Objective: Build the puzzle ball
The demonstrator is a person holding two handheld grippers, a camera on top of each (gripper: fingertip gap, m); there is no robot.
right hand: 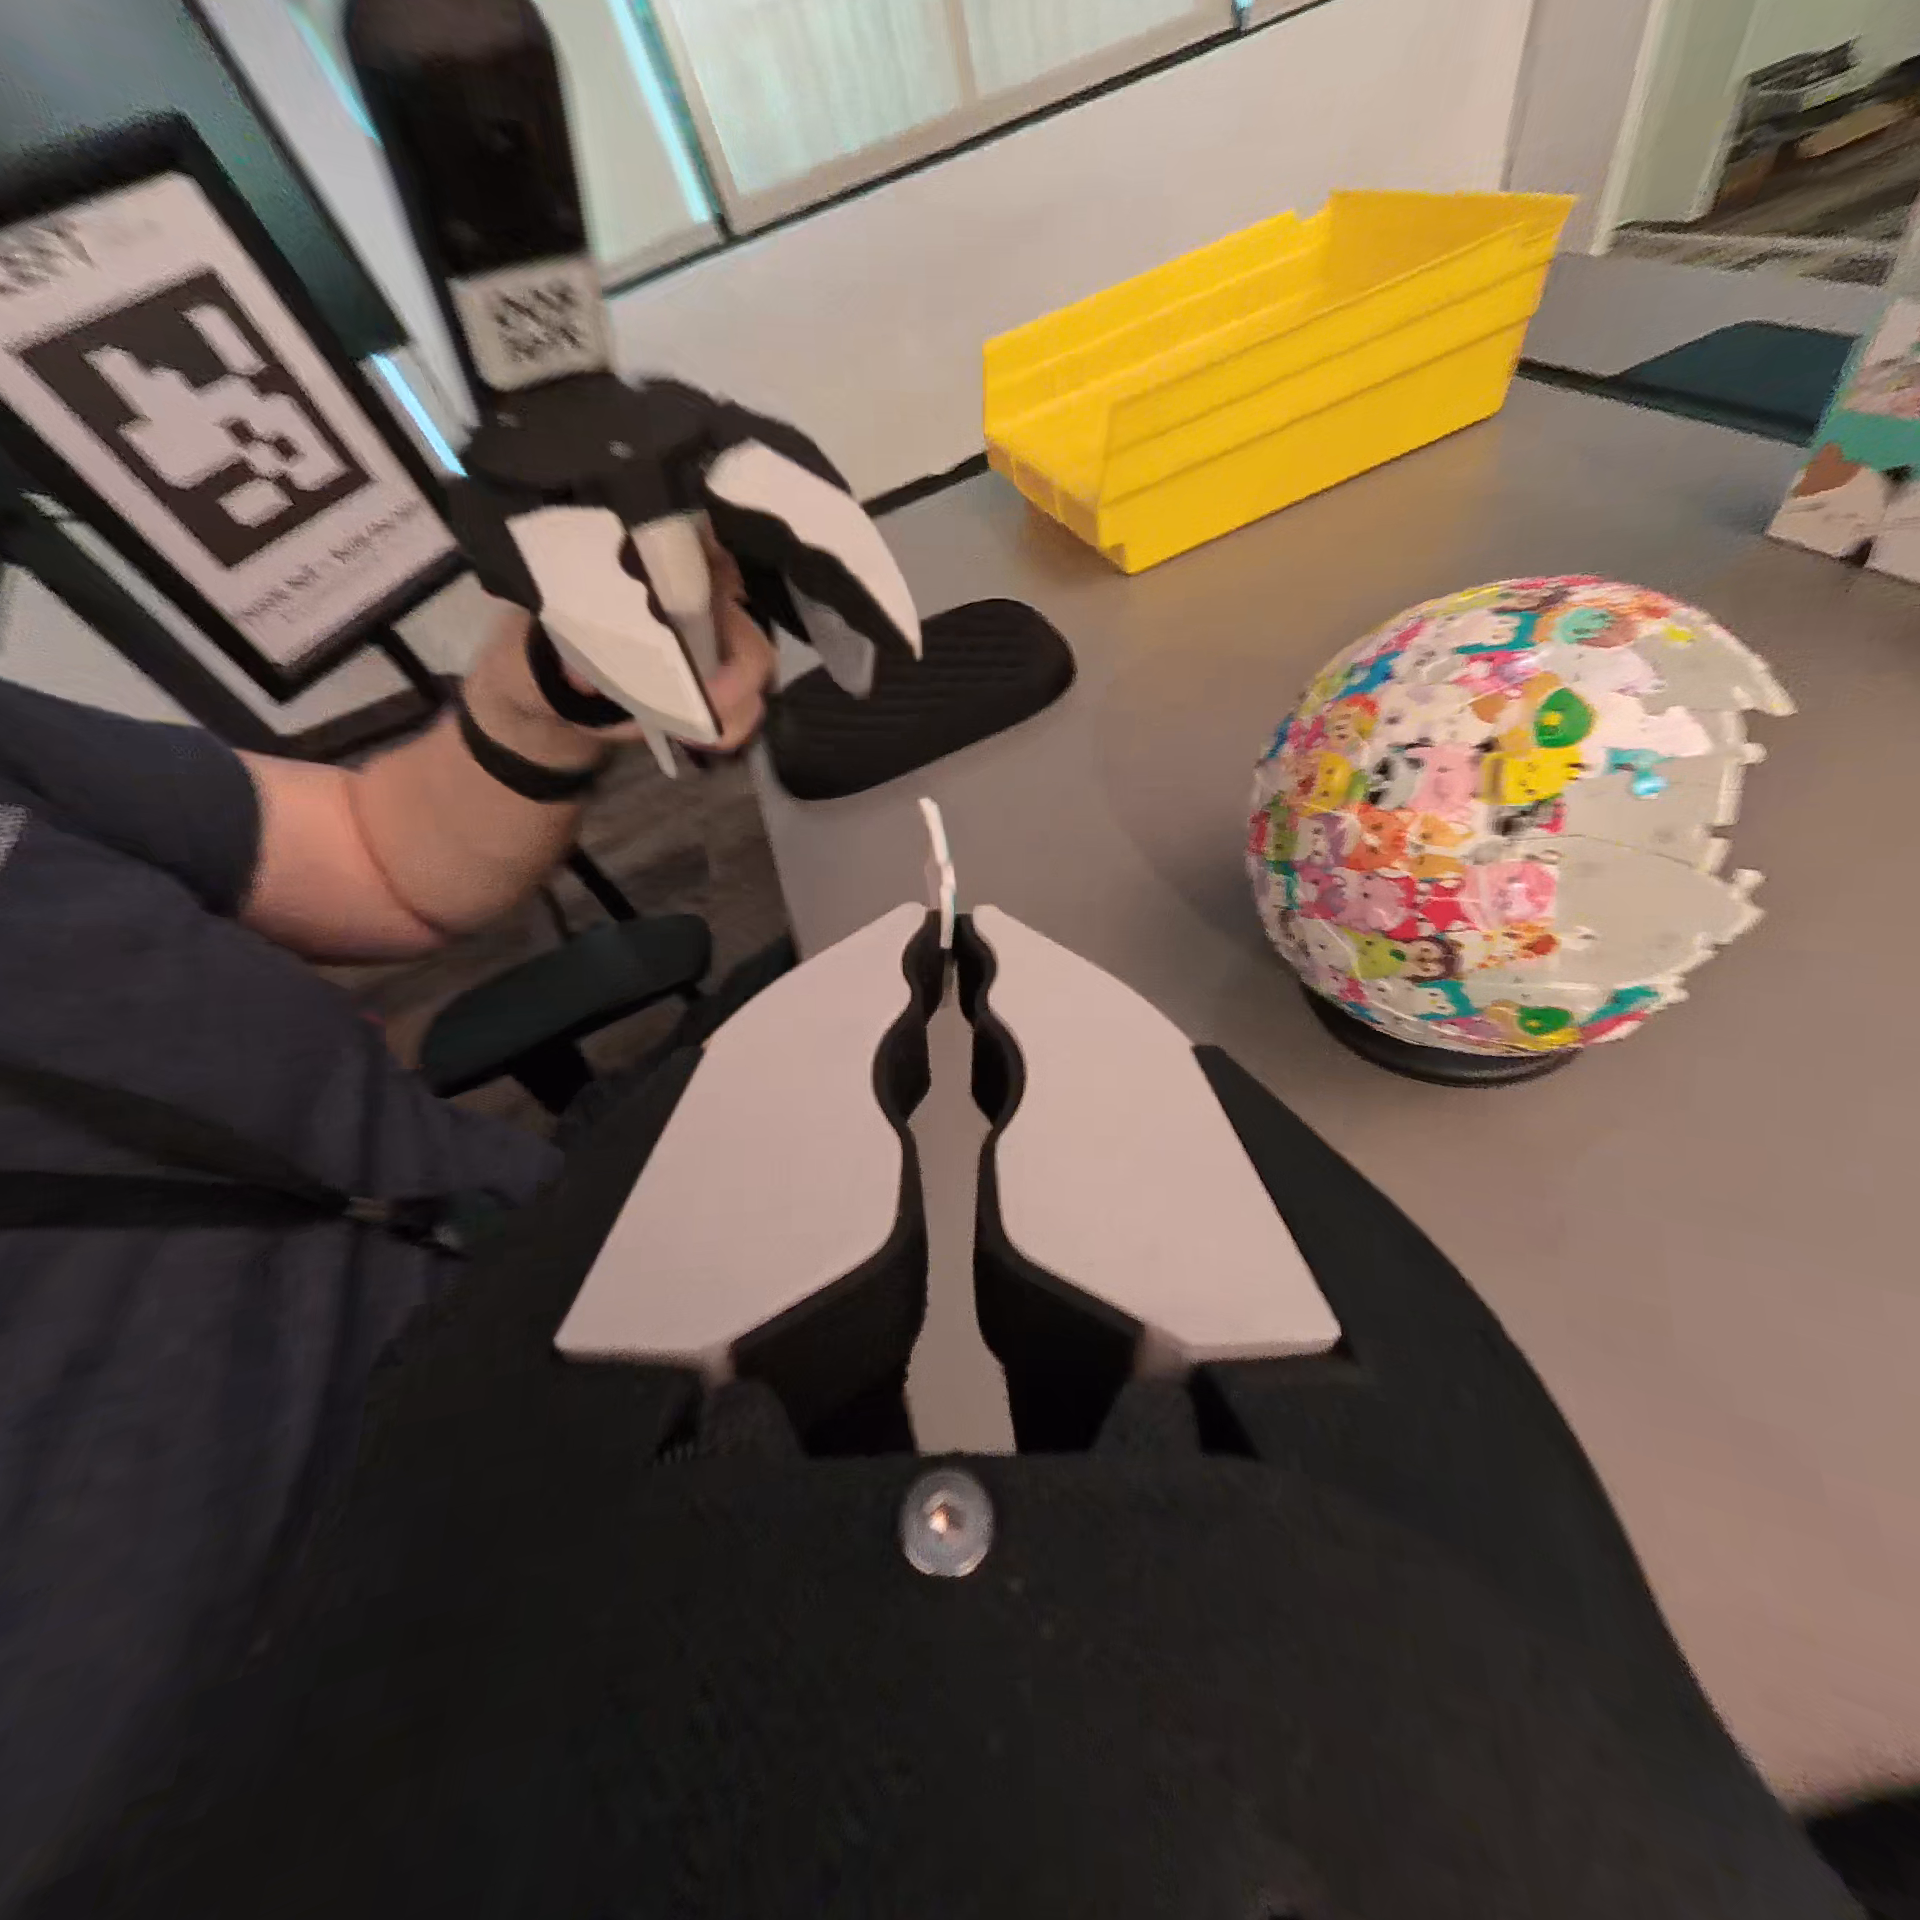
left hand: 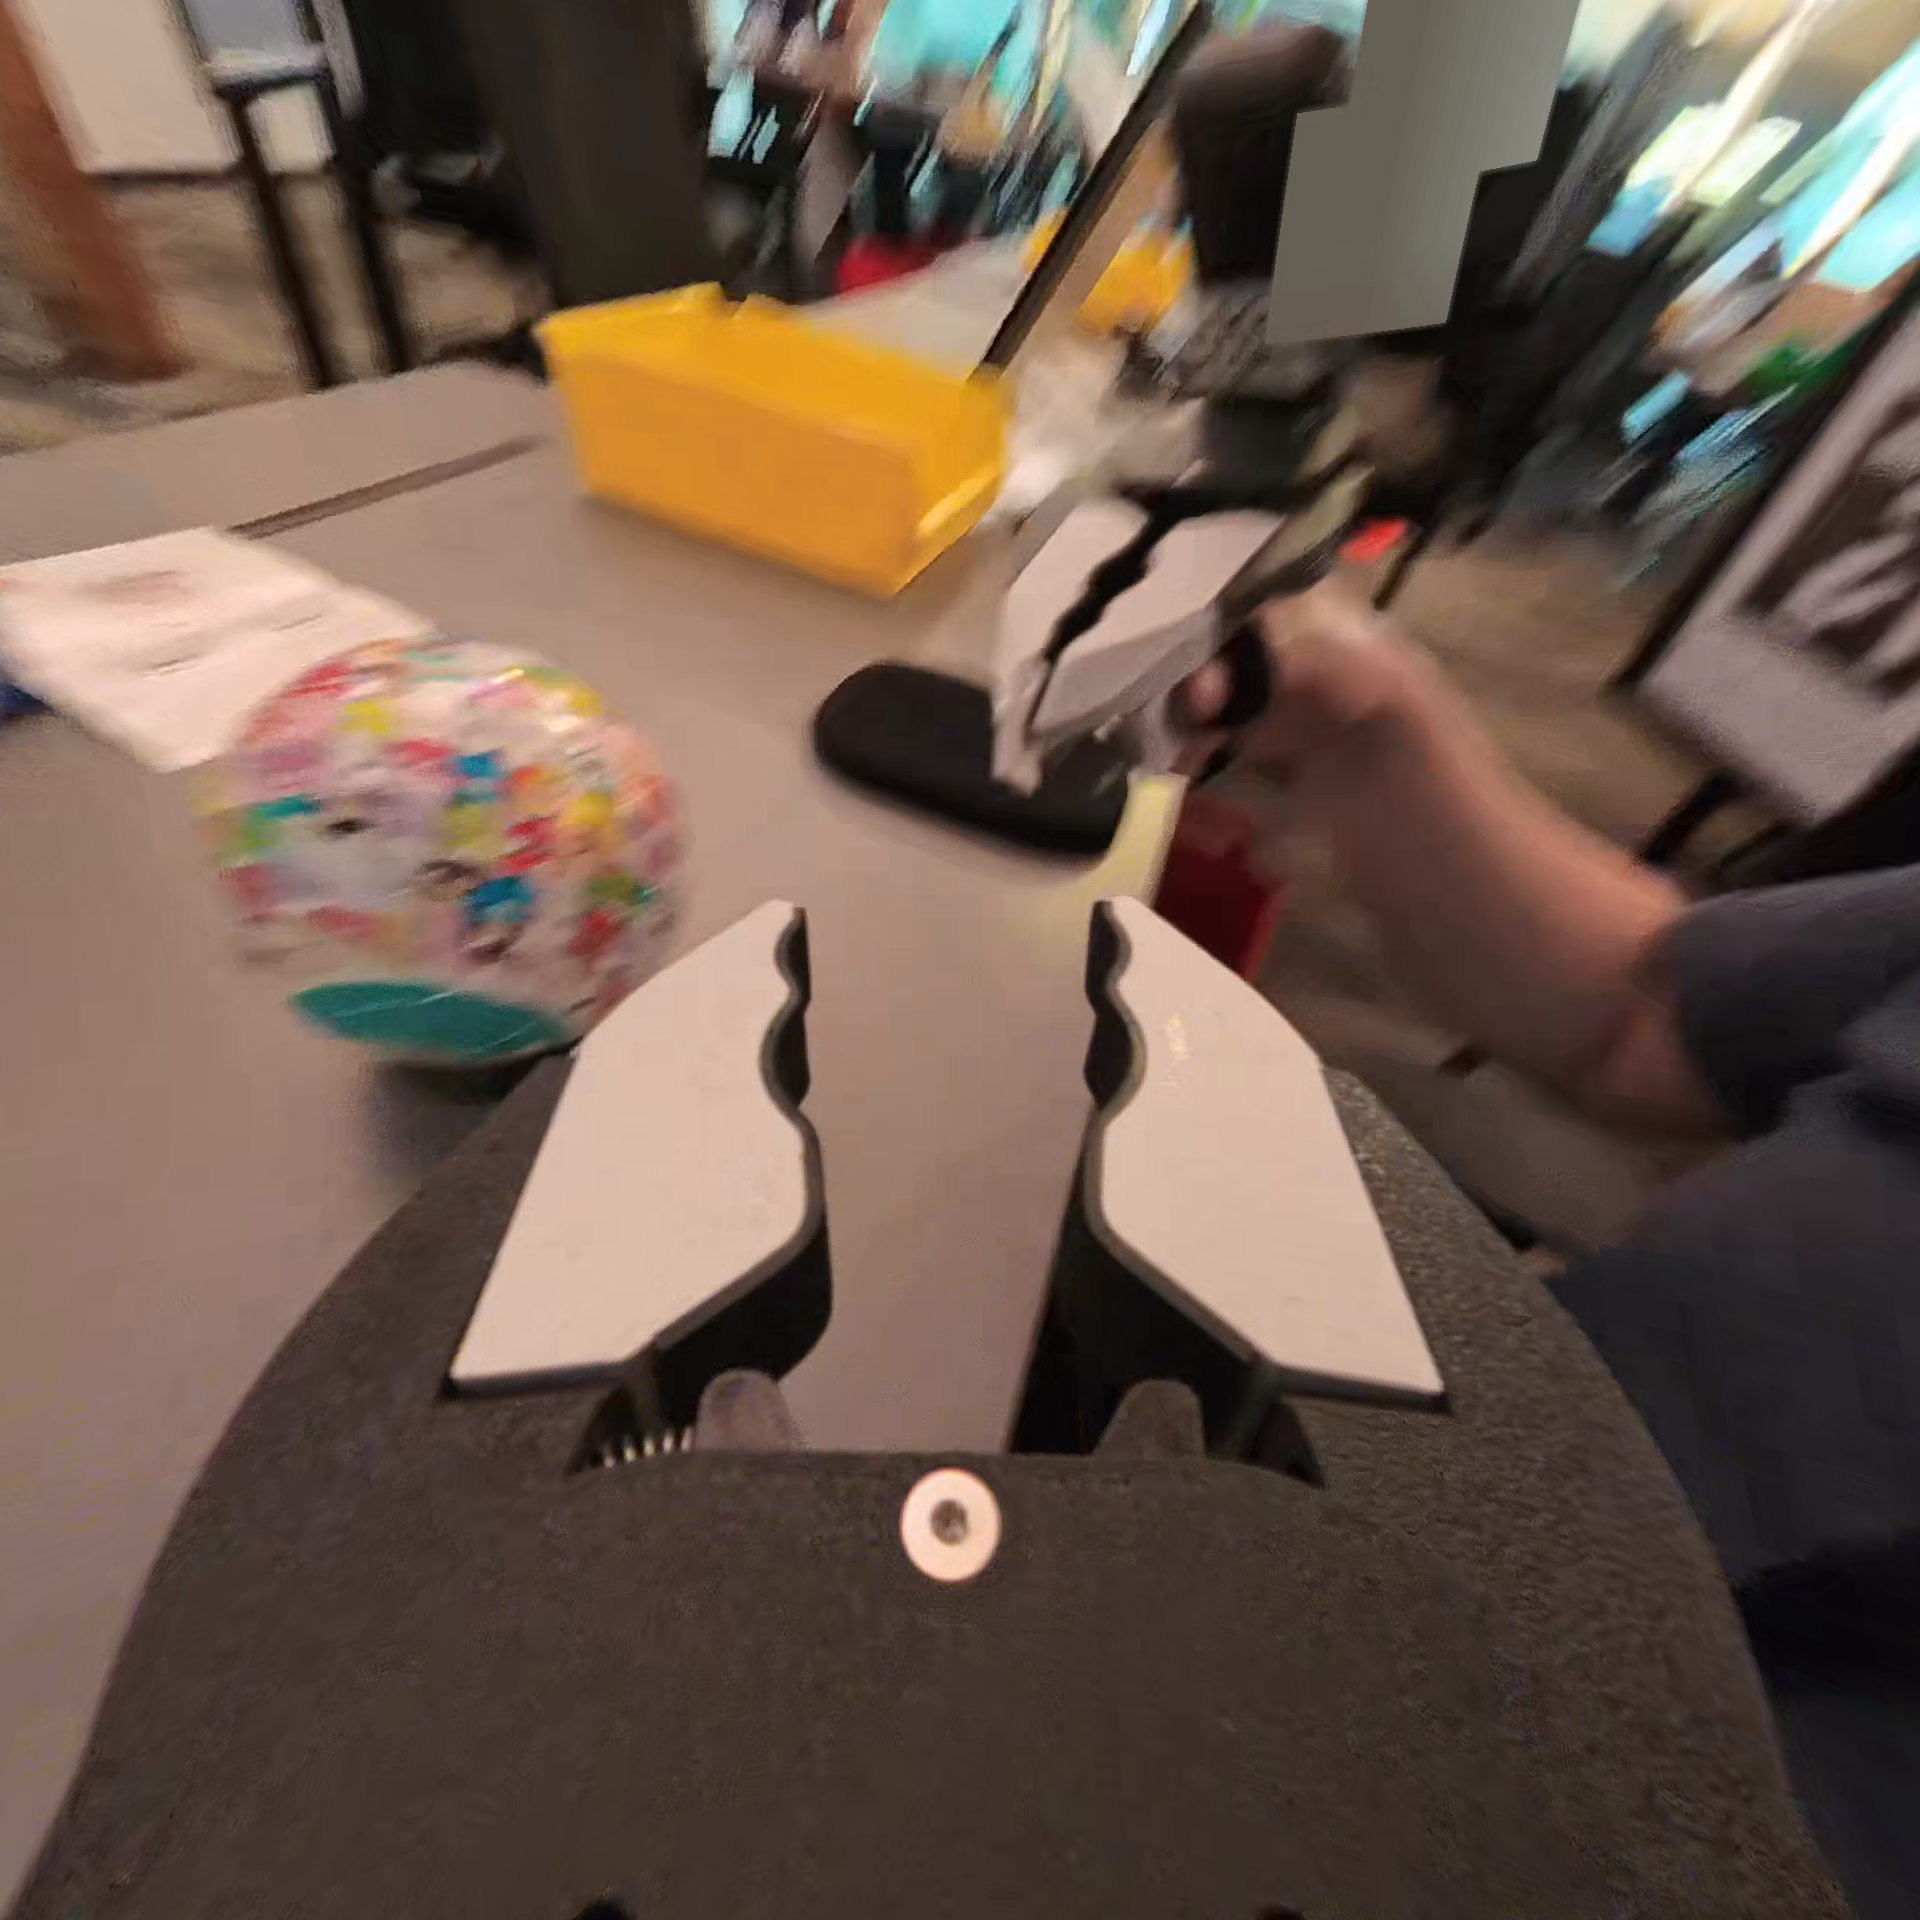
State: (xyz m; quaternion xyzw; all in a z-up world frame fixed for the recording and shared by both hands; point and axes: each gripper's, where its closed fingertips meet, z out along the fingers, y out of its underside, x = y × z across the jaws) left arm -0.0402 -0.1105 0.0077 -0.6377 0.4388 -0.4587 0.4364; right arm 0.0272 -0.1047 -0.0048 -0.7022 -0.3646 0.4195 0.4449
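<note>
The puzzle ball [right hand: 1496,821] is a sphere of colourful cartoon pieces, sitting on a black ring stand [right hand: 1444,1065] on the grey table. Its upper right side has an open gap with jagged edges. My right gripper [right hand: 948,920] is shut on a thin white puzzle piece [right hand: 938,857], held edge-on above the table's near edge, left of the ball. My left gripper [left hand: 945,925] is open and empty, with the ball [left hand: 436,852] to its left. It also shows in the right wrist view [right hand: 800,696], held in a hand. The right gripper [left hand: 1013,769] shows blurred in the left wrist view.
A yellow plastic bin [right hand: 1278,384] stands at the back of the table [right hand: 1558,1299]. A black oval pad [right hand: 925,675] lies near the table edge. White paper [left hand: 177,634] lies beyond the ball. A printed box [right hand: 1870,447] stands far right. A marker board [right hand: 197,416] stands off the table.
</note>
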